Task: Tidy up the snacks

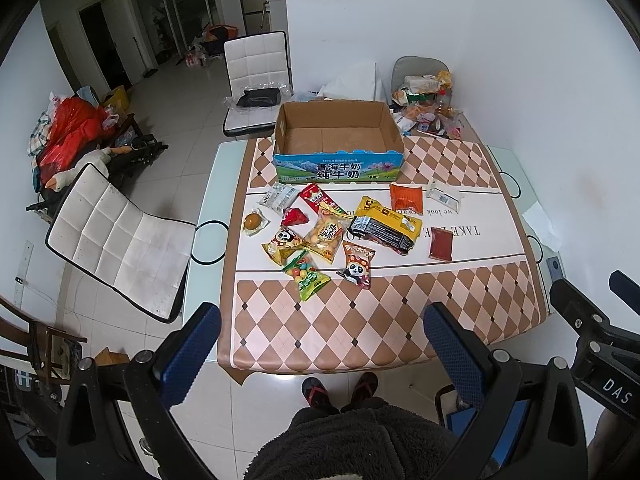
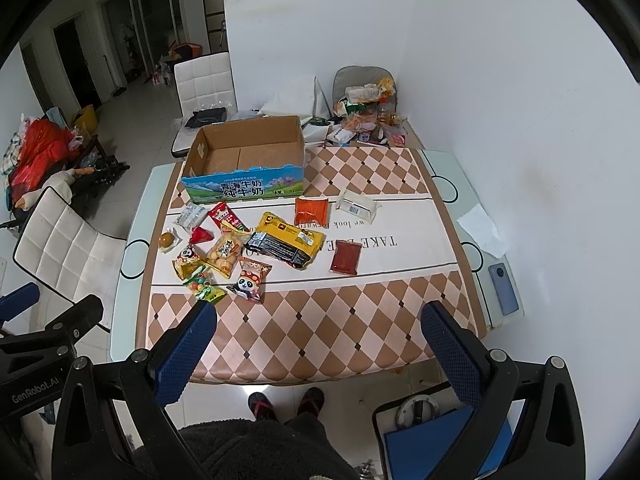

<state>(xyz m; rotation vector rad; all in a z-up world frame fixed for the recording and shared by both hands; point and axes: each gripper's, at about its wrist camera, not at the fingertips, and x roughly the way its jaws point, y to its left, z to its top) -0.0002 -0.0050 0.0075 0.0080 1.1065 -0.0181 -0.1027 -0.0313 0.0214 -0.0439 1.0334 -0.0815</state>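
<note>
We held both tongs high above the near edge of the surface (image 1: 360, 332), which was covered by a brown-and-pink diamond-patterned cloth. The left tongs (image 1: 320, 344) stood wide open and empty, and so did the right tongs (image 2: 320, 344); neither touched anything.

The snacks lay loose across the white middle band of the cloth. On the left sat a tight cluster: a green candy bag (image 1: 306, 274), two panda packets (image 1: 358, 264), a biscuit pouch (image 1: 326, 234), a small red triangular pack (image 1: 295, 217) and a round brown item in clear wrap (image 1: 253, 222). A long yellow-and-black bag (image 1: 386, 226) lay in the middle. An orange packet (image 1: 406, 198), a white wrapped pack (image 1: 444, 196) and a flat dark-red sachet (image 1: 441, 243) lay apart on the right.

Behind them stood an open cardboard milk box (image 1: 338, 140), which looked empty; we judged it the likely place for the snacks.

The risks, as we judged them: several cluster packets overlapped, so closing on one could drag or lift its neighbour. The flat sachet offered little edge to pinch and could slip. The box looked light, so a packet pushed against its wall could shove it back toward the clutter behind. A phone (image 2: 505, 288) lay at the right edge, where a wide swing could knock it off.
</note>
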